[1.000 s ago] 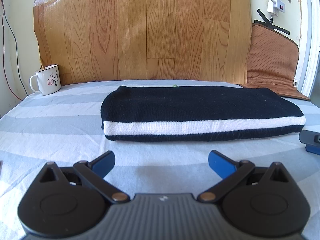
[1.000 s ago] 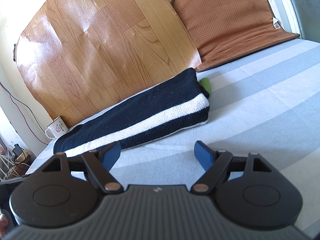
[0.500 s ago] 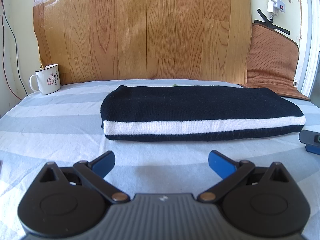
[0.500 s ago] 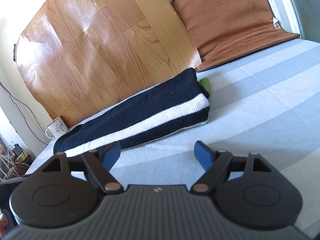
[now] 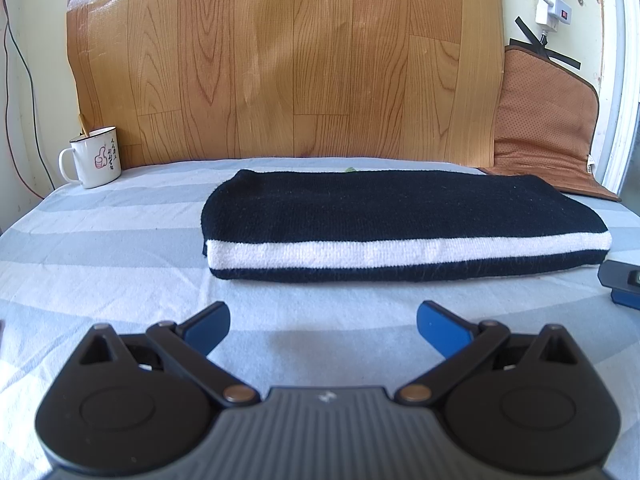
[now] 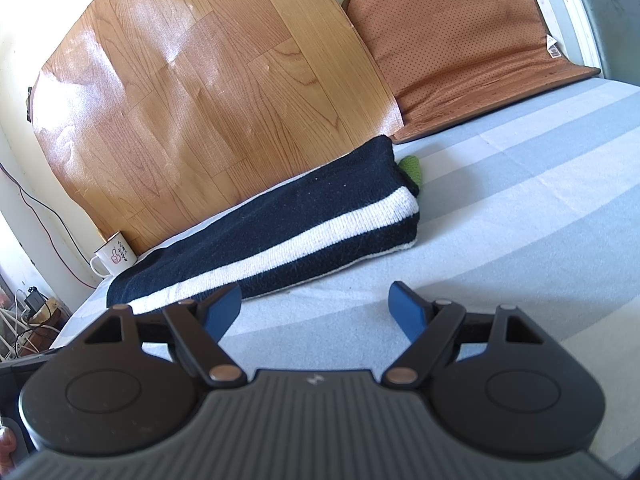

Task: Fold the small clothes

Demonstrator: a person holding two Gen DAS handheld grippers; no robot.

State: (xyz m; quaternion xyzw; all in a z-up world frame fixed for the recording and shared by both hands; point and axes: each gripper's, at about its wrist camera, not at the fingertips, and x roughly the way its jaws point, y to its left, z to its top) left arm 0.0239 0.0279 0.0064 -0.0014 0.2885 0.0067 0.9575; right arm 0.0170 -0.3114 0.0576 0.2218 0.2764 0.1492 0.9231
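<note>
A folded black knit garment with one white stripe [image 5: 400,224] lies across the blue-and-white striped sheet [image 5: 100,248], a long flat bundle; the right wrist view has it [image 6: 280,240] running back to the left. My left gripper [image 5: 322,322] is open, low over the sheet just in front of the garment, nothing between its blue fingers. My right gripper [image 6: 316,306] is open too, near the garment's right end, holding nothing. Its tip [image 5: 622,282] shows at the right edge of the left wrist view. A green item [image 6: 412,168] peeks out behind the garment.
A white enamel mug [image 5: 92,158] stands at the back left by the wood-pattern board [image 5: 280,60] on the wall. A brown perforated mat [image 6: 460,44] leans at the back right. Cables and a plug [image 6: 32,304] lie off the left side.
</note>
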